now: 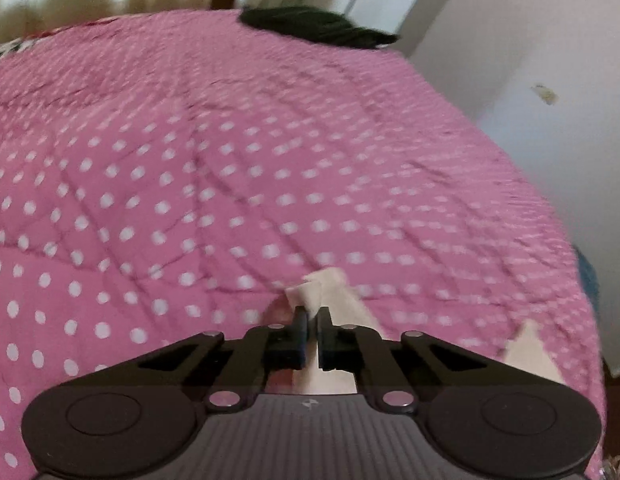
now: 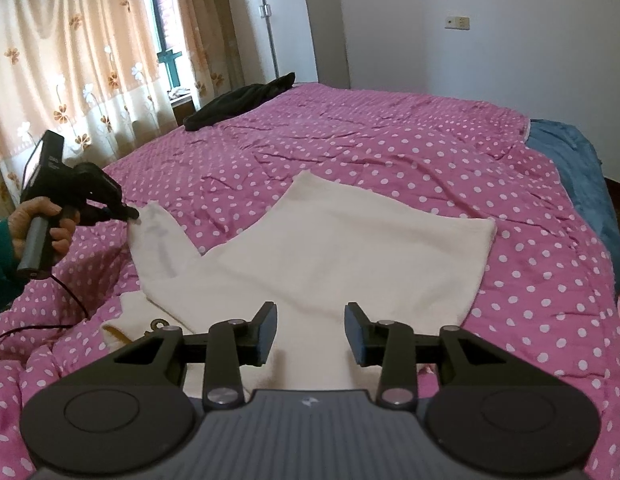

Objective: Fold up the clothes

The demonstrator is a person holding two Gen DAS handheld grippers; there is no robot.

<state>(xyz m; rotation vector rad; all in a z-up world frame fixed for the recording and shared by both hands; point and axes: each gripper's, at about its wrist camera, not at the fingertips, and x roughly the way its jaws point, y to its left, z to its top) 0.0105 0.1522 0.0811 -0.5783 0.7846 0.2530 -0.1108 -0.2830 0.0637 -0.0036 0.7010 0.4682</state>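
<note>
A cream-white garment (image 2: 341, 248) lies spread on the pink polka-dot bed cover (image 2: 389, 152). My left gripper (image 1: 311, 320) is shut on the end of its sleeve (image 1: 313, 292), lifted above the cover. In the right wrist view the left gripper (image 2: 132, 213) shows at the left, held by a hand, pinching the sleeve tip (image 2: 154, 220). My right gripper (image 2: 310, 320) is open and empty, low over the garment's near part.
A black garment (image 2: 238, 104) lies at the bed's far corner; it also shows in the left wrist view (image 1: 317, 26). A blue blanket (image 2: 581, 184) hangs at the right edge. Curtains (image 2: 70, 60) and a window stand at the left, with a white wall behind.
</note>
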